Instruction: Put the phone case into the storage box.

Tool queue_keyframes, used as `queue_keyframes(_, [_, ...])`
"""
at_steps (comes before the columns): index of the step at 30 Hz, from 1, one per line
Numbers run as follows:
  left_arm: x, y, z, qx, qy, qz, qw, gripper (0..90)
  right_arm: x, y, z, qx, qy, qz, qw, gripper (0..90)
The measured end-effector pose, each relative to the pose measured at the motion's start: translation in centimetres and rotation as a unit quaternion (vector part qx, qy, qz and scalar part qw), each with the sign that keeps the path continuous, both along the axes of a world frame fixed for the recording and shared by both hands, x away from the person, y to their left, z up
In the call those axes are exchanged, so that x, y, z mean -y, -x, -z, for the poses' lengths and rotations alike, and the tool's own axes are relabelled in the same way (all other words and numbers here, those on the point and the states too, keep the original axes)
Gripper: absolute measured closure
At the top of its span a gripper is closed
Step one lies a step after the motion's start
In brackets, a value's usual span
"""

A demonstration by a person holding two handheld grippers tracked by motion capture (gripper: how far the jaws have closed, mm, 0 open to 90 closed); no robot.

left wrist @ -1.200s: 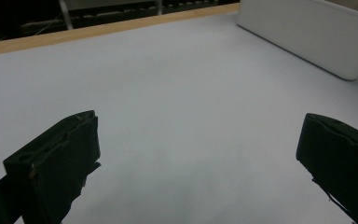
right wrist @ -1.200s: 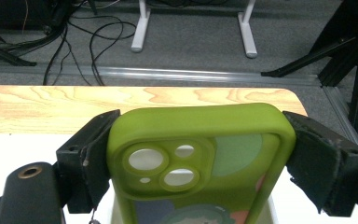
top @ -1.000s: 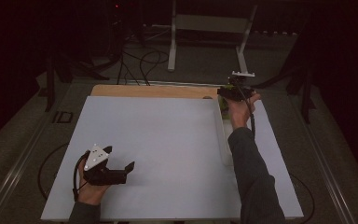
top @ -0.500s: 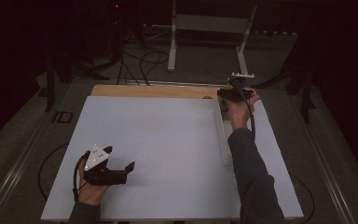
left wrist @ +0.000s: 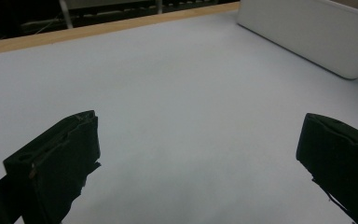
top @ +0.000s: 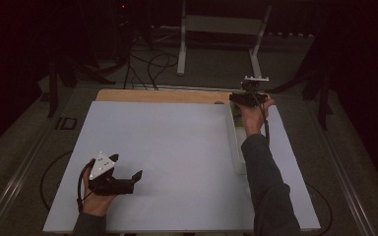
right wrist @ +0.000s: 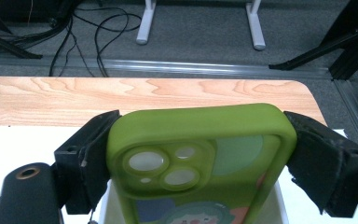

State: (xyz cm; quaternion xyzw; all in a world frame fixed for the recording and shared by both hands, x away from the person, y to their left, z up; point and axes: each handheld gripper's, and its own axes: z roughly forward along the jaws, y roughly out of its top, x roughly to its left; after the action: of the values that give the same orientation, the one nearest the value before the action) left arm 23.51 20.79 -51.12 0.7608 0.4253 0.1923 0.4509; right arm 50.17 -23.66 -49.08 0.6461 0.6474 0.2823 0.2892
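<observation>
A green phone case [right wrist: 200, 154] with camera cut-outs and a cartoon print sits clamped between the two black jaws of my right gripper [right wrist: 198, 149], back side up. In the high view that right gripper [top: 247, 98] is held at the table's far right, above the far end of a long white tray [top: 236, 142], and a bit of the green case [top: 235, 109] peeks out below it. My left gripper [top: 139, 176] rests near the front left of the white table top, jaws wide apart with nothing between them [left wrist: 198, 154].
A strip of bare wood [top: 157, 96] runs along the table's far edge. The white tray's [left wrist: 307, 32] long side lies ahead and to the right of the left gripper. Beyond the table are cables and a metal stand [top: 221, 29] on the floor.
</observation>
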Motion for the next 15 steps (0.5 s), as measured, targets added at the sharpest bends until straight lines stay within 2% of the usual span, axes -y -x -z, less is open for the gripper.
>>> queue_keyframes(15, [-0.15,0.03,-0.07,0.001,0.002,-0.002,1.0,0.0,-0.13,-0.52,-0.03,-0.016,-0.001,-0.008,0.9998,14.4])
